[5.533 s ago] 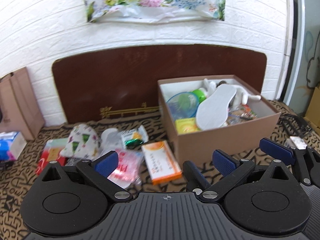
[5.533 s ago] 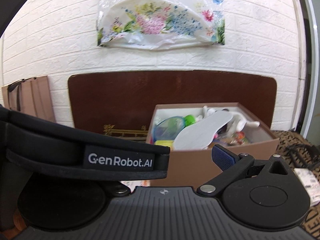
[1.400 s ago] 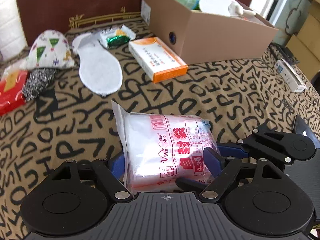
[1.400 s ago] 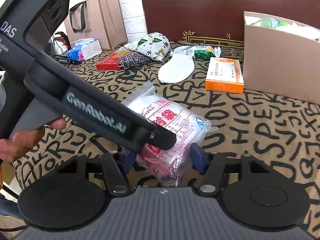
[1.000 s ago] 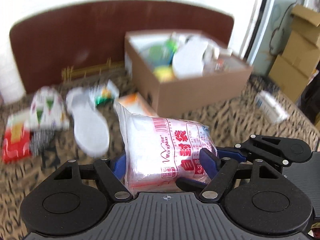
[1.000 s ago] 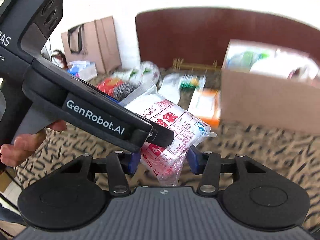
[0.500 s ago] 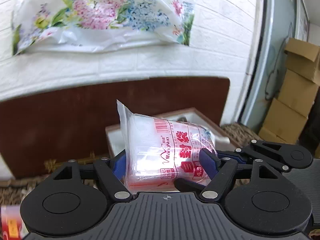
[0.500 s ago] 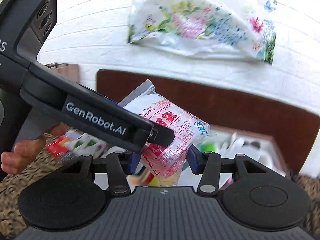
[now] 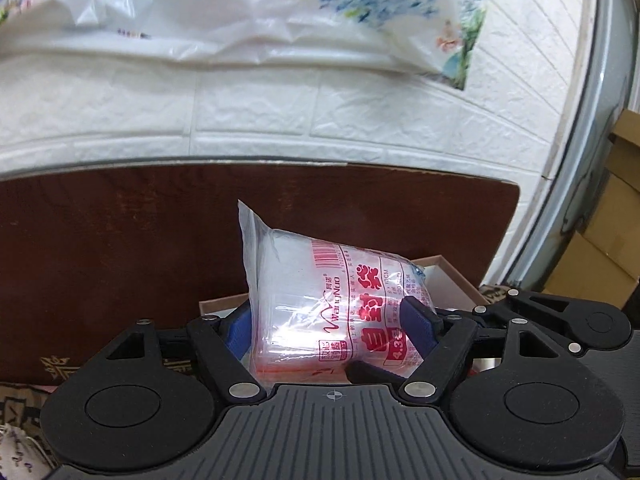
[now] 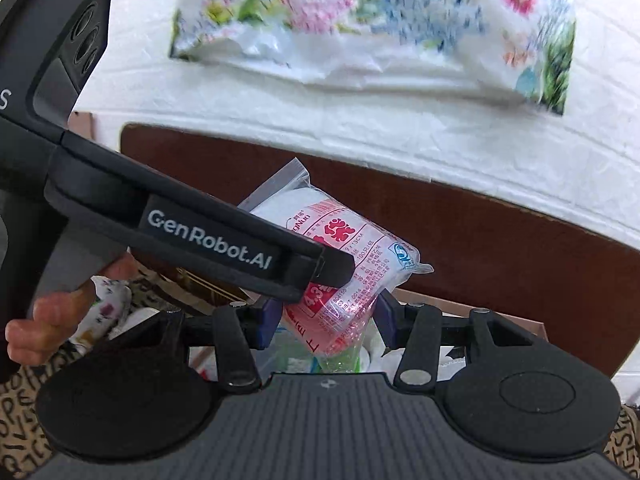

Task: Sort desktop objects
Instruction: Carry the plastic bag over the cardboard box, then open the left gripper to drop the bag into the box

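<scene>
A clear plastic pack of zip bags (image 9: 332,308) with red print hangs in the air, held from both sides. My left gripper (image 9: 328,324) has its blue pads pressed on the pack's flanks, and its jaws are closing a little tighter on it. My right gripper (image 10: 326,318) is shut on the lower end of the same pack (image 10: 352,256). Just behind and below the pack stands the open cardboard box (image 9: 452,276). Its far rim (image 10: 516,320) shows in the right wrist view, with white and green items inside, mostly hidden by the pack and the grippers.
A dark brown board (image 9: 120,260) leans on the white brick wall behind the box, under a floral plastic bag (image 9: 240,20). Cardboard cartons (image 9: 600,248) are stacked at the far right. A hand (image 10: 48,320) grips the left tool. Patterned cloth (image 10: 20,420) covers the table.
Both grippers have carried the pack forward and upward towards the box. The items on the table have dropped out of view, and the wall and the board now fill the pictures.
</scene>
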The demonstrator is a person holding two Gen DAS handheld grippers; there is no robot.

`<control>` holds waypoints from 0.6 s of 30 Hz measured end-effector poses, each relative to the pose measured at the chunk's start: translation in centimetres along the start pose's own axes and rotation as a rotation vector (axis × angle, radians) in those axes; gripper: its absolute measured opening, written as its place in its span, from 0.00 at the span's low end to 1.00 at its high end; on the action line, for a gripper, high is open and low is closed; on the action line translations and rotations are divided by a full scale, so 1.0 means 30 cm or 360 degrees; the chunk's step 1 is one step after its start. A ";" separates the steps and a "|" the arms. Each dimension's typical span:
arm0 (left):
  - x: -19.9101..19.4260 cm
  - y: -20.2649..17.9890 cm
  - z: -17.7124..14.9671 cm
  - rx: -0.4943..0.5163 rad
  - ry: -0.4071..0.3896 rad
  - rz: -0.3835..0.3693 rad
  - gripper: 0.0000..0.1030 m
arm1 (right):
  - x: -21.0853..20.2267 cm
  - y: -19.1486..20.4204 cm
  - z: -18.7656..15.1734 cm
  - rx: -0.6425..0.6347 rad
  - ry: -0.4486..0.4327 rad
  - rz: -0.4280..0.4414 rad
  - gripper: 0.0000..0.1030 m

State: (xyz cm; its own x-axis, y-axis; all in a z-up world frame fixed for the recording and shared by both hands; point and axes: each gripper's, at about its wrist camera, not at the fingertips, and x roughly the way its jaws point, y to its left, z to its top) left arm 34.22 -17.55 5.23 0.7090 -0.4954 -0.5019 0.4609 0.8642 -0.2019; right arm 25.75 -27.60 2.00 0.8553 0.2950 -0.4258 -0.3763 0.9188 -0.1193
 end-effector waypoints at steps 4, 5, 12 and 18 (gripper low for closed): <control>0.071 0.033 -0.010 -0.0026 0.0043 0.0007 0.86 | 0.071 -0.022 -0.009 0.0000 0.0052 -0.0003 0.53; 0.088 0.038 -0.015 -0.0034 0.0069 0.0016 0.89 | 0.088 -0.025 -0.014 -0.0002 0.0063 -0.0008 0.53; 0.087 0.037 -0.090 0.0015 0.0104 0.0102 1.00 | 0.107 0.001 -0.073 -0.0050 0.0080 -0.0137 0.89; 0.031 0.008 -0.118 0.0035 0.0062 0.0133 1.00 | 0.069 0.028 -0.100 -0.0021 0.0090 -0.0213 0.98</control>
State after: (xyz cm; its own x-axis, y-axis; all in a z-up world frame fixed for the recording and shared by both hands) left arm 33.10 -17.50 1.75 0.7245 -0.4175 -0.5485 0.4131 0.9000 -0.1395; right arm 26.14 -27.01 -1.66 0.8770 0.1546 -0.4550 -0.2653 0.9452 -0.1902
